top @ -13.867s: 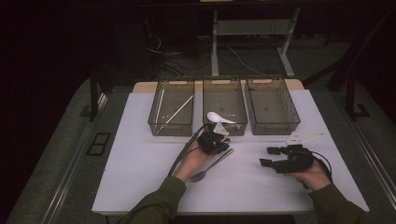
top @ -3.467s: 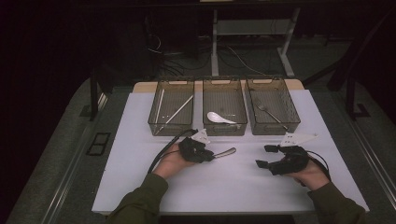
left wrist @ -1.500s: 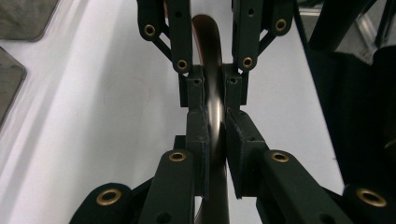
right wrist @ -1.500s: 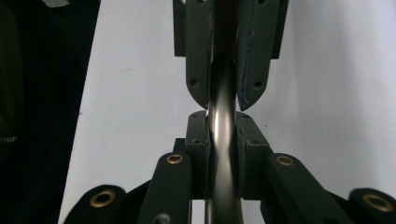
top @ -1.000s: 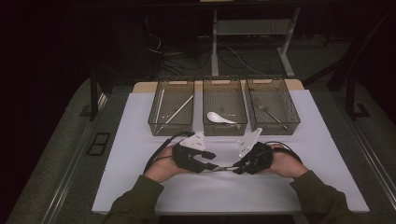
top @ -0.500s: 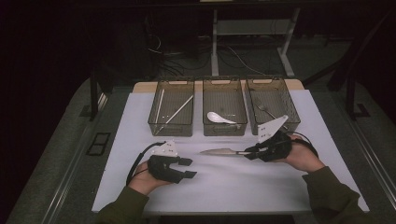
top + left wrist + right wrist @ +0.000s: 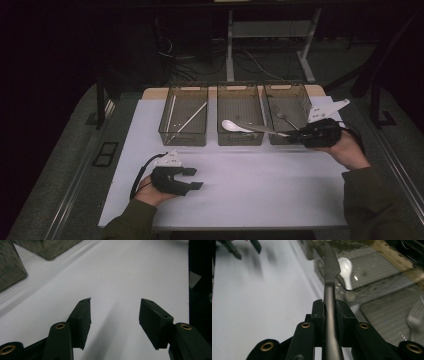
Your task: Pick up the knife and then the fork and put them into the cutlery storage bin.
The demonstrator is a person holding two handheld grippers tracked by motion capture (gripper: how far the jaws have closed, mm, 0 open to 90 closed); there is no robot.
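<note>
The knife (image 7: 265,130), which a second ago lies on the bench between both grippers, now hangs in the right gripper (image 7: 300,137) above the middle bin (image 7: 240,141), its blade over the white spoon (image 7: 234,126). That gripper is up beside the right bin (image 7: 287,90). The left gripper (image 7: 192,179) is back at the near-left, its jaws just opening with nothing between them.

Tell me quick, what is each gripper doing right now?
Left gripper: open, nothing between its jaws, which have just been opening.
Right gripper: shut on the knife.
</note>
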